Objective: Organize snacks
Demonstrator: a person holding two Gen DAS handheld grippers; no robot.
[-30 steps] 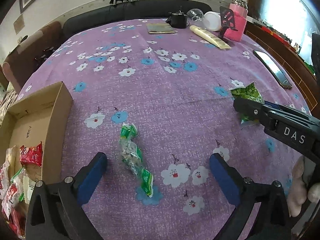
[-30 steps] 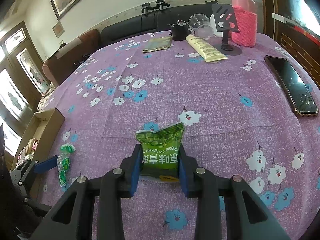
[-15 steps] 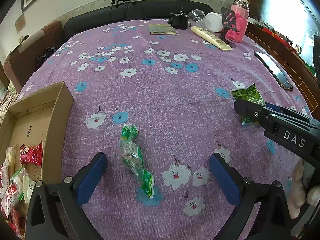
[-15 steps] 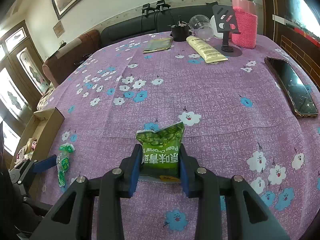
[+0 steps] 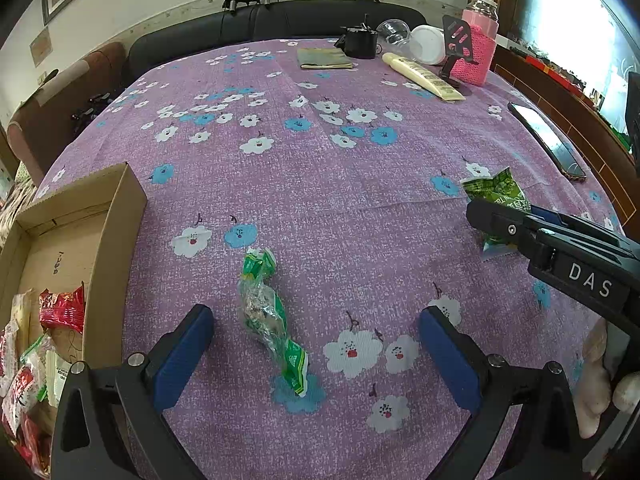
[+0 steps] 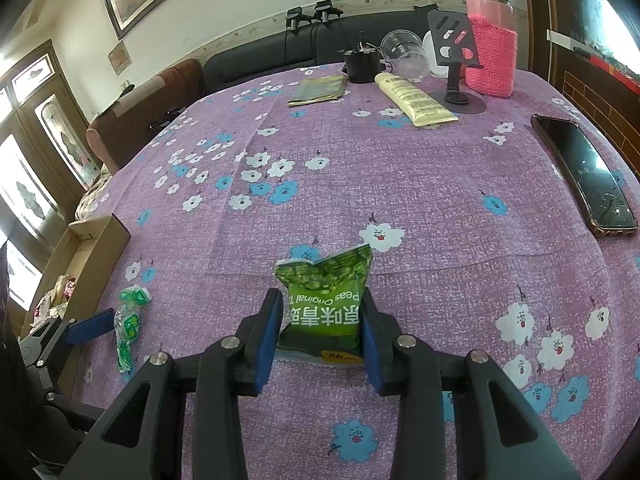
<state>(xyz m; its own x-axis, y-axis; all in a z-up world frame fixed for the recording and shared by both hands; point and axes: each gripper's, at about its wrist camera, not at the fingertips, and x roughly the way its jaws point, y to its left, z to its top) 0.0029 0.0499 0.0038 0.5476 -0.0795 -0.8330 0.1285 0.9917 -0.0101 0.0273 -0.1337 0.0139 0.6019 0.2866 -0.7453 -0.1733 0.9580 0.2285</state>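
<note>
- Green pea snack packet [image 6: 325, 304], a crinkled foil pouch, lay on the purple floral tablecloth [image 6: 400, 184] between the blue pads of the right gripper [image 6: 320, 334]. The jaws had just been opening; the pads stood at the packet's sides, and whether they still pressed on it could not be told.
- The left gripper [image 5: 316, 354] stood wide open, its blue pads well apart and touching nothing.
- A twisted clear-and-green candy wrapper [image 5: 270, 318] lay on the cloth between those open jaws, nearer the left pad.
- An open brown cardboard box [image 5: 114, 236] sat at the table's left edge, holding red, white and green snack packets [image 5: 60, 312].
- A black smartphone [image 6: 584, 176] lay flat near the right edge, well apart from the pea packet.
- At the far side stood a cream tube [image 6: 414, 100], a flat olive pouch [image 6: 318, 90], a black phone stand [image 6: 456, 56], a black pot [image 6: 362, 66], a clear plastic cup [image 6: 404, 54] and a flask in a pink knitted sleeve [image 6: 492, 48].
- A dark sofa [image 6: 260, 64] ran behind the table.
</note>
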